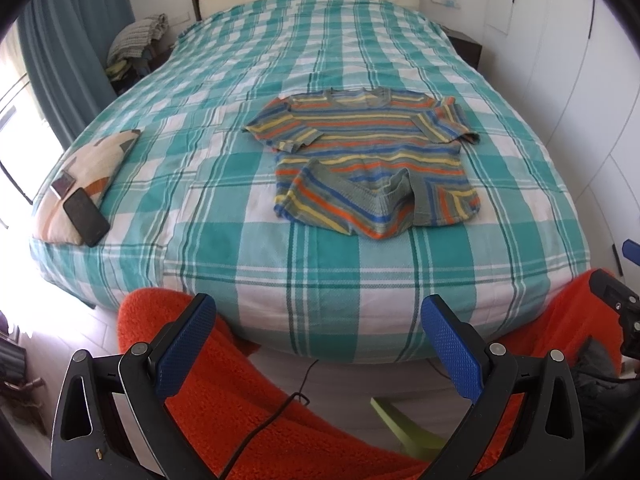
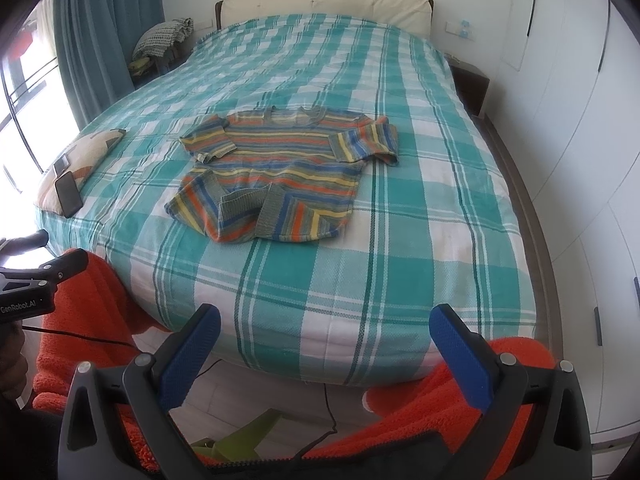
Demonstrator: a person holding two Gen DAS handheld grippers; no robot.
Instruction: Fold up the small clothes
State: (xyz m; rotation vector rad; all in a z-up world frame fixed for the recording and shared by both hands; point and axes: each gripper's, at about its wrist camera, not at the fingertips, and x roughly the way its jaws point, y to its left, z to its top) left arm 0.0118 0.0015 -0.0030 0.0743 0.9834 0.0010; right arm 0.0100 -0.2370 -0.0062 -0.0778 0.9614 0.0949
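A small striped knit sweater [image 1: 372, 160] in orange, yellow, blue and grey lies on the teal checked bedspread [image 1: 280, 264], neck away from me, its lower hem rumpled and turned up. It also shows in the right wrist view [image 2: 280, 176]. My left gripper [image 1: 318, 316] is open and empty, held off the near edge of the bed, well short of the sweater. My right gripper [image 2: 326, 326] is open and empty too, also back from the near bed edge [image 2: 304, 360].
A patterned cushion [image 1: 92, 168] with a dark phone [image 1: 86, 216] and a smaller device lies at the bed's left edge. Orange fleece fabric [image 1: 224, 400] is below both grippers. A cable [image 1: 280, 412] runs on the floor. White wardrobes [image 2: 580, 160] stand to the right.
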